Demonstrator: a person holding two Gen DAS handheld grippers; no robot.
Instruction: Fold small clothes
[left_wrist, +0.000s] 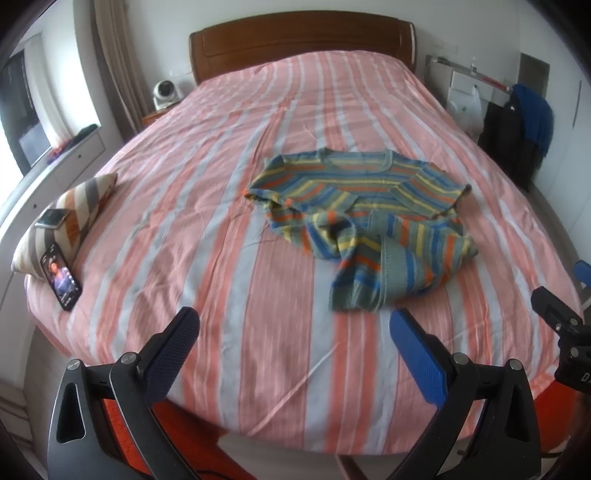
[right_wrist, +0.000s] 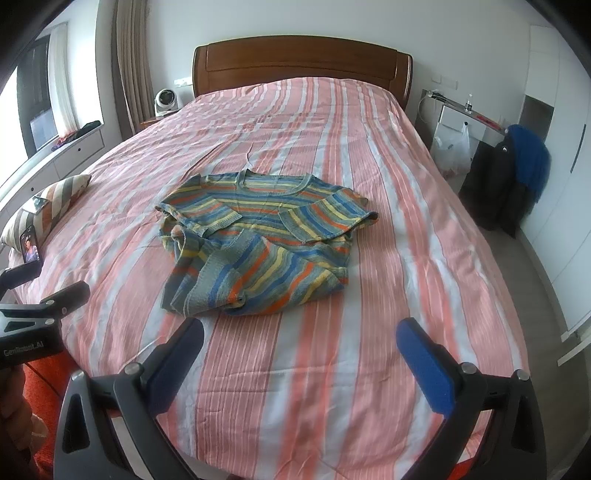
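Bedroom scene, and the whole play happens on a wide bed (right_wrist: 369, 369) under a pink, salmon and pale-grey striped sheet, wooden headboard (right_wrist: 301, 62) at the far end.

Left hand-held gripper (left_wrist: 291, 332) hangs over the near edge of the bed, jaws spread wide, nothing between them but sheet. Right hand-held gripper (right_wrist: 301, 341) does the same beside it: blue pads fully apart, empty, tilted down toward the mattress.

Ahead of both, out in the middle of the bed, lies the striped knit sweater (right_wrist: 258, 240). It's a small one, ribbed neckline pointing at the headboard, hem toward the grippers, so its long axis runs away from them. From the left gripper it sits ahead and to the right; from the right gripper, ahead and slightly left. My read: the right one is nearer, with the rumpled hem not far beyond its pads.

Soft, chunky knit, bands of blue, yellow, orange and grey-green. Top half lies fairly flat; lower half is bunched and twisted over itself, so it likely needs smoothing first.

Off to the left edge, a chevron cushion (left_wrist: 70, 218) with a lit phone (left_wrist: 61, 280) leaning against it.
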